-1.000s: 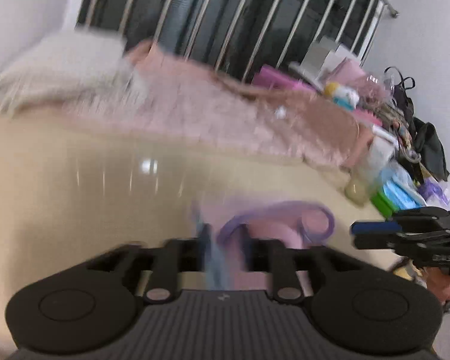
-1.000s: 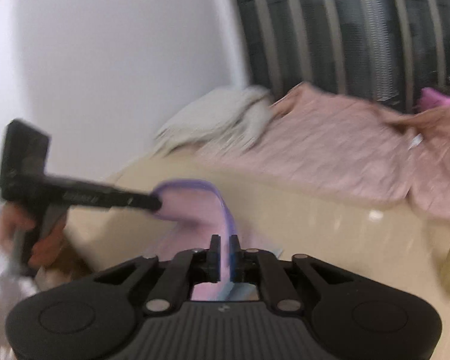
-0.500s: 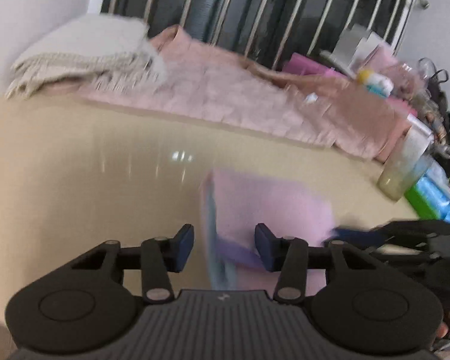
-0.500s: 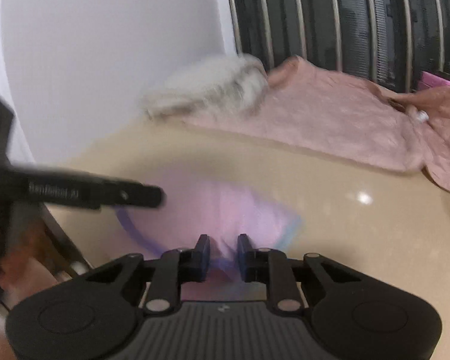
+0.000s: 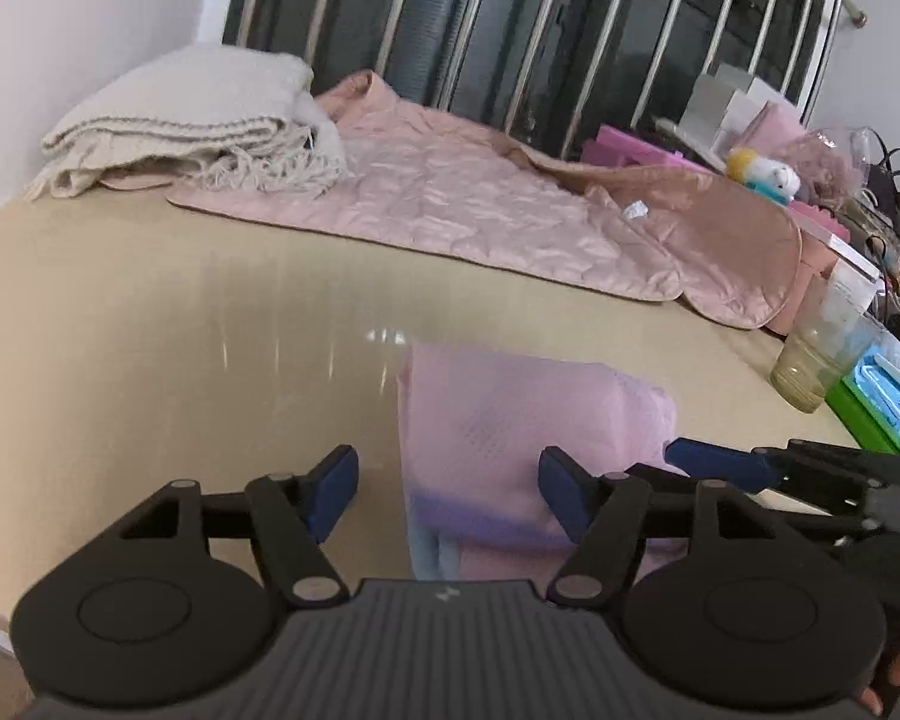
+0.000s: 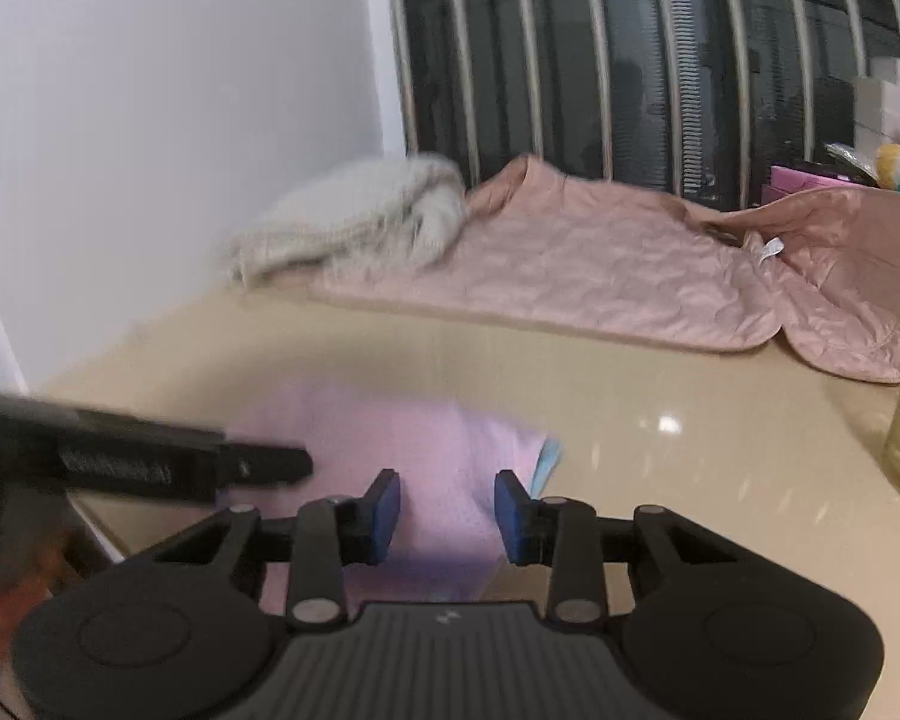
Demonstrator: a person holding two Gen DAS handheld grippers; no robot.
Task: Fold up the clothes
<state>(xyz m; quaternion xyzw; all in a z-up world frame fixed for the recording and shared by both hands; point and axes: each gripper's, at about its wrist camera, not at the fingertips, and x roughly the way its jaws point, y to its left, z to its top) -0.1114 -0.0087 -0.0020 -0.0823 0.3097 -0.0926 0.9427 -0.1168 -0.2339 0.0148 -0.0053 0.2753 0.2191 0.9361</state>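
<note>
A small pink mesh garment [image 5: 522, 420] with a purple band and a light blue edge lies folded flat on the beige table [image 5: 150, 348]. My left gripper [image 5: 447, 492] is open just above its near edge, nothing between the blue pads. The right gripper's blue tip [image 5: 714, 459] reaches in from the right by the garment's right side. In the right wrist view the same garment [image 6: 402, 450] lies under my open right gripper [image 6: 447, 510], and the left gripper [image 6: 150, 462] shows as a dark blurred bar at the left.
A pink quilted jacket [image 5: 480, 204] and a folded cream blanket [image 5: 180, 120] lie along the table's far side by a barred window. A plastic cup [image 5: 822, 348], green and blue boxes [image 5: 876, 402] and clutter crowd the right end. A hand [image 6: 18, 588] shows at the left.
Both grippers have let go of the garment and opened wide. The garment, held up a second ago, now lies folded flat on the table.
</note>
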